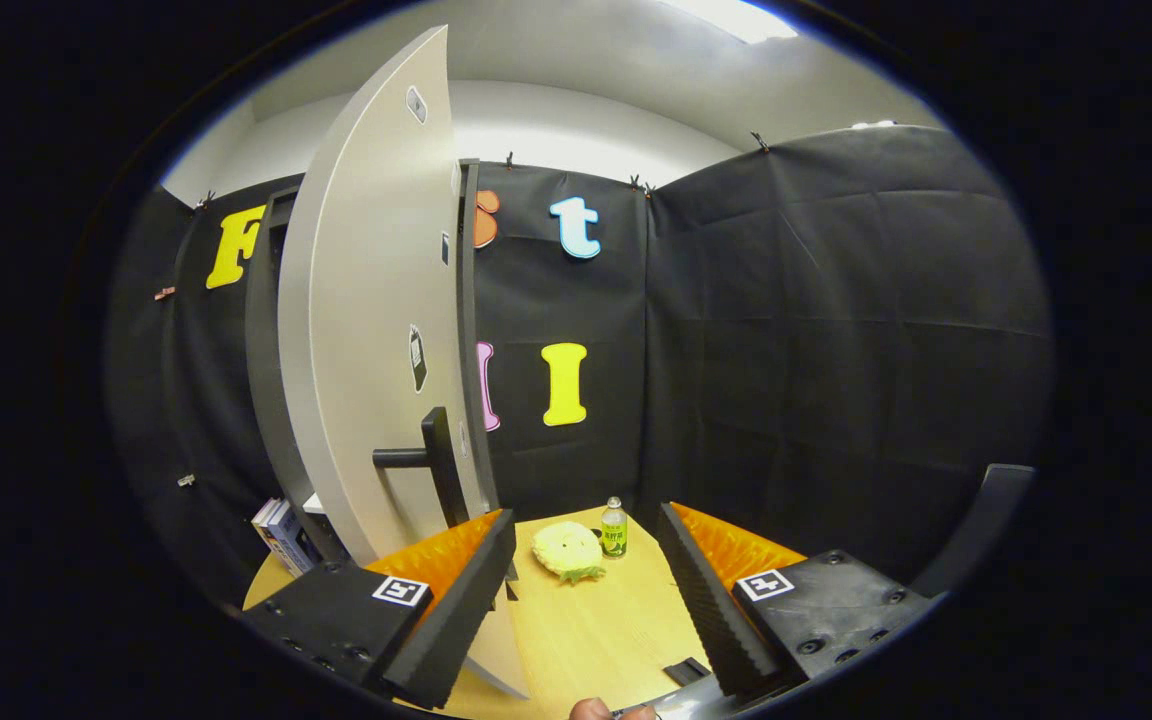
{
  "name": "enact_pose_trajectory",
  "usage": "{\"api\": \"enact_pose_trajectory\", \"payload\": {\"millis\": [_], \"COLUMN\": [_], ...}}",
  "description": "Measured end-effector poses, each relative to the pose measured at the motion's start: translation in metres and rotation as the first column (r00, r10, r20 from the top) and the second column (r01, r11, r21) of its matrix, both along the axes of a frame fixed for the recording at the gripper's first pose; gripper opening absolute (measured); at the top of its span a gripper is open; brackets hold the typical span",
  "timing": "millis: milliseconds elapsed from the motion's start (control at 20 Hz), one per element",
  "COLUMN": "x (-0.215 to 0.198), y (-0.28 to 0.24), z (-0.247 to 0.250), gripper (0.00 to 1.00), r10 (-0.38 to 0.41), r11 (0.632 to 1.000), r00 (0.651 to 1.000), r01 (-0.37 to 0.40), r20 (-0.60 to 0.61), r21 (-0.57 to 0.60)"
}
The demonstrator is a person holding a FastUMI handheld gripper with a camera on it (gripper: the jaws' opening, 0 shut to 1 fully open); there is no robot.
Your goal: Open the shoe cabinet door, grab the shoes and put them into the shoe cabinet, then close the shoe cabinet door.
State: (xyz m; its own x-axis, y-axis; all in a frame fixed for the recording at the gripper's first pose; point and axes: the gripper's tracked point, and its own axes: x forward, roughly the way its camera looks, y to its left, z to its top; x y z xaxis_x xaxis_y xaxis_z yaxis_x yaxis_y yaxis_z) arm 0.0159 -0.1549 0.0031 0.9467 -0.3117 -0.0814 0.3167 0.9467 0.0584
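My gripper (586, 513) is open with nothing between its fingers. The white shoe cabinet door (366, 350) stands swung open just ahead of the left finger, and its black handle (436, 460) sits right above that fingertip. The dark cabinet frame (264, 380) shows behind the door; its inside is hidden. A fluffy yellow slipper (568, 550) lies on the wooden table (586, 630), ahead of the gap between the fingers and beyond the tips.
A small green-labelled bottle (614, 528) stands upright just right of the slipper. Books (281, 535) lean beside the cabinet's foot, left of the door. A small black piece (686, 670) lies on the table near the right finger. A dark curved bar (986, 520) rises beyond the right finger.
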Motion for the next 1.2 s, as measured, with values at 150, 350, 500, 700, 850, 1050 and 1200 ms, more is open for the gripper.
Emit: {"api": "enact_pose_trajectory", "payload": {"millis": [150,350,500,700,850,1050,1200], "x": [0.004,0.011,0.019,0.034,0.043,0.051,0.055], "y": [0.028,0.066,0.095,0.134,0.167,0.204,0.216], "z": [-0.002,-0.005,-0.008,-0.009,-0.012,-0.012,-0.008], "gripper": [0.96,0.96,0.96,0.96,0.97,0.98,0.98], "r10": [0.052,0.131,0.183,0.255,0.323,0.405,0.417], "r11": [0.999,0.991,0.981,0.965,0.943,0.909,0.906], "r00": [0.999,0.991,0.983,0.967,0.946,0.914,0.909], "r01": [-0.052,-0.13,-0.183,-0.254,-0.322,-0.403,-0.416], "r20": [-0.005,0.001,0.002,0.002,0.001,0.003,0.012], "r21": [0.002,0.042,0.061,0.064,0.087,0.106,0.08]}}
